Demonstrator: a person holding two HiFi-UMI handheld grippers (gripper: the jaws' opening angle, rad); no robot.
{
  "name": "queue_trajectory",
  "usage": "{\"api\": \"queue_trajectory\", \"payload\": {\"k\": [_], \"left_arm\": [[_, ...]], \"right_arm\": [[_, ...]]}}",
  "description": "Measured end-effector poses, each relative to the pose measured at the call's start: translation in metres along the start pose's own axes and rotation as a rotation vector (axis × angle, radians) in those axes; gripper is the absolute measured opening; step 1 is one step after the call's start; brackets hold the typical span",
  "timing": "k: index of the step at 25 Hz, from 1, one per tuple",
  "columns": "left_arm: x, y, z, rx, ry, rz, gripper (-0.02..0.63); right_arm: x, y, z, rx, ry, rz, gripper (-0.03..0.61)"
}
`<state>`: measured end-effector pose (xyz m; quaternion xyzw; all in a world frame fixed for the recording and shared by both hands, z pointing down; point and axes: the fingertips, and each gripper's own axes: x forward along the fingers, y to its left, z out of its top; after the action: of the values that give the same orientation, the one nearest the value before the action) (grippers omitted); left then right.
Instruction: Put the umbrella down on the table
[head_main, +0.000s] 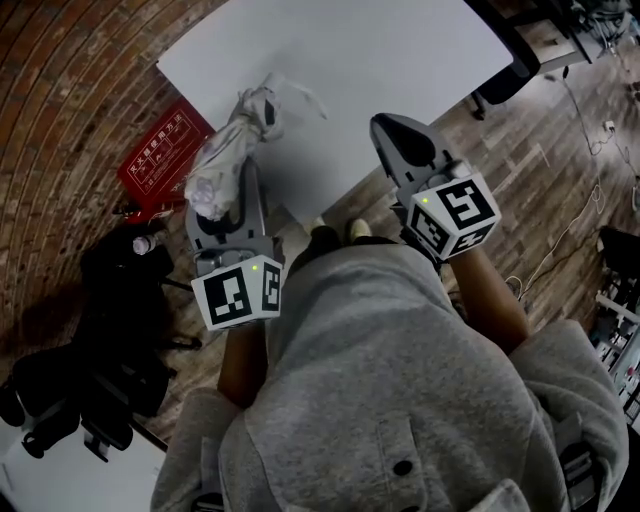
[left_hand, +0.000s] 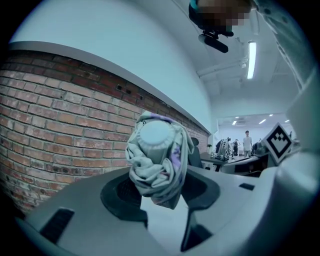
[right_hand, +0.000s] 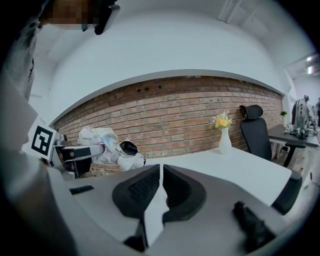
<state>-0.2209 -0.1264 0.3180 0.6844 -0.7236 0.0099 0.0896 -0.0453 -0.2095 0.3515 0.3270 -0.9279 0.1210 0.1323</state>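
The folded umbrella (head_main: 232, 140), pale crumpled fabric with a faint print, lies lengthwise between the jaws of my left gripper (head_main: 238, 185), which is shut on it. It hangs over the near left corner of the white table (head_main: 380, 60). In the left gripper view the umbrella's round end cap (left_hand: 156, 136) faces the camera, and both pads press on the fabric. My right gripper (head_main: 392, 135) is over the table's near edge, to the right of the umbrella. Its jaws are shut with nothing between them (right_hand: 161, 187). In the right gripper view the umbrella (right_hand: 107, 145) is at the left.
A brick wall runs behind the table. A white vase of yellow flowers (right_hand: 224, 137) stands at the table's far end, beside a black office chair (right_hand: 255, 130). On the floor at the left lie a red sign (head_main: 165, 150) and dark bags (head_main: 110, 290).
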Motion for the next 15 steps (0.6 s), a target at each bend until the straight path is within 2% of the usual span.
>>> {"api": "queue_trajectory", "payload": {"k": [15], "left_arm": [[0.018, 0.013, -0.023, -0.021, 0.047, -0.037, 0.199]], "right_arm": [[0.018, 0.004, -0.013, 0.017, 0.041, -0.024, 0.032]]}}
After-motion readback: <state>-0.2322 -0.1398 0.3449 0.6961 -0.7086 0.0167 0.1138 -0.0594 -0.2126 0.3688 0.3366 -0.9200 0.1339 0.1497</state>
